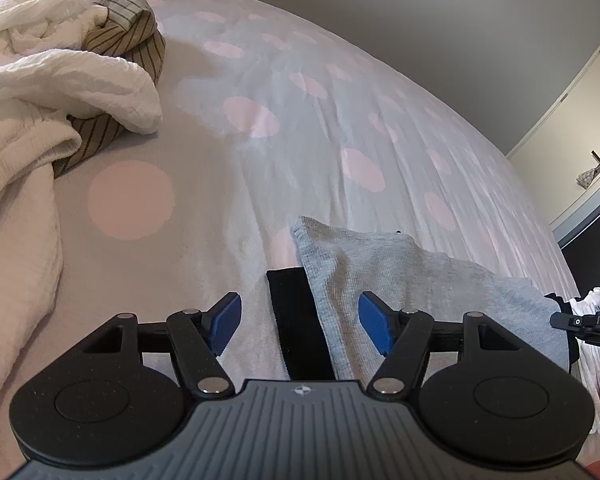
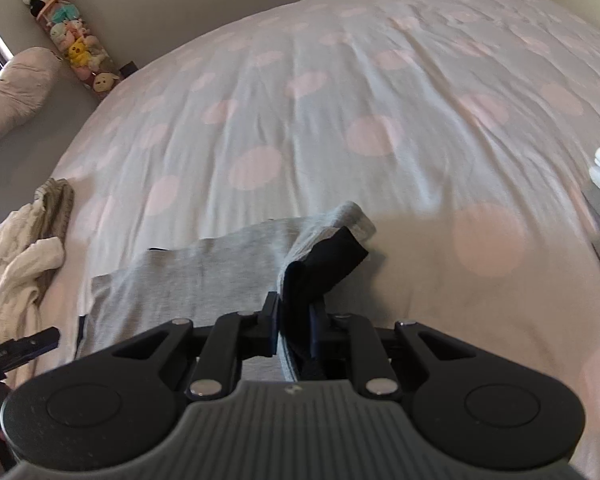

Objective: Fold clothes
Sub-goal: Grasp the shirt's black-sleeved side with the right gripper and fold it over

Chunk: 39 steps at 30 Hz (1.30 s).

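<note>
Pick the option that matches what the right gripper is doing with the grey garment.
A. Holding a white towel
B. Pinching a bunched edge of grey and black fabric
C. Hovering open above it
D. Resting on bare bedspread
B: in the right wrist view the right gripper has its jaws closed on a raised fold of the grey garment with its black trim.

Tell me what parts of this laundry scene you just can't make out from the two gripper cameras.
- Gray garment: its near edge is hidden under the gripper body in both wrist views, so its full shape is unknown.
- Black band: the lower end is cut off by the left gripper.
- Laundry pile: runs off the left edge of the left wrist view.
- Stuffed toys: too small for detail.
</note>
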Available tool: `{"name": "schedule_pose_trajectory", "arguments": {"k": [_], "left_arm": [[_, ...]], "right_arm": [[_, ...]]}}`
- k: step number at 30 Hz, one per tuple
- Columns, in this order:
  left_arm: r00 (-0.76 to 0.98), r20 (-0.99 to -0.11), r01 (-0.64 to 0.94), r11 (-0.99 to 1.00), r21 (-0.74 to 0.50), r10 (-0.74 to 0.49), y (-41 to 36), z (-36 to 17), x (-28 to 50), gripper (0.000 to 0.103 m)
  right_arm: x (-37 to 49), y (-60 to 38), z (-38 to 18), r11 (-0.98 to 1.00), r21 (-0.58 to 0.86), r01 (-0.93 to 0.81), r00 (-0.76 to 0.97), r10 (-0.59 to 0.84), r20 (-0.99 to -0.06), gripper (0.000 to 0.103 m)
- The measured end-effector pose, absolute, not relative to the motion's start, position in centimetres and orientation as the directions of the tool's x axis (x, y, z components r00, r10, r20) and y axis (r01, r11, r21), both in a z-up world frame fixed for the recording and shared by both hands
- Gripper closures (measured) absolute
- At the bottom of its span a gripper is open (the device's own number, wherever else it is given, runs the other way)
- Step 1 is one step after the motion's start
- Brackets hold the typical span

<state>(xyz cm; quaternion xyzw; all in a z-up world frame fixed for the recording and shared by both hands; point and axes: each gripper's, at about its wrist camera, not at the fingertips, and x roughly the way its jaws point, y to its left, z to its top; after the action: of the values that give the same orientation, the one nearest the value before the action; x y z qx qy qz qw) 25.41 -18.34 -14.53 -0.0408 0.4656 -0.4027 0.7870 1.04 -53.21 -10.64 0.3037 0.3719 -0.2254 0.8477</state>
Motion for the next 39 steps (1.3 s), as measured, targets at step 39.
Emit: {"name": "schedule_pose_trajectory", "arguments": {"k": [39], "left_arm": [[0.203,-0.708,0.563,0.672,-0.481,-0.676,-16.2,-15.1,26.7,0.046]], "right_arm": [[18.8,-35.3,-13.8,0.909,0.27,0.317,0.583,0.038,-0.811,0.064]]}}
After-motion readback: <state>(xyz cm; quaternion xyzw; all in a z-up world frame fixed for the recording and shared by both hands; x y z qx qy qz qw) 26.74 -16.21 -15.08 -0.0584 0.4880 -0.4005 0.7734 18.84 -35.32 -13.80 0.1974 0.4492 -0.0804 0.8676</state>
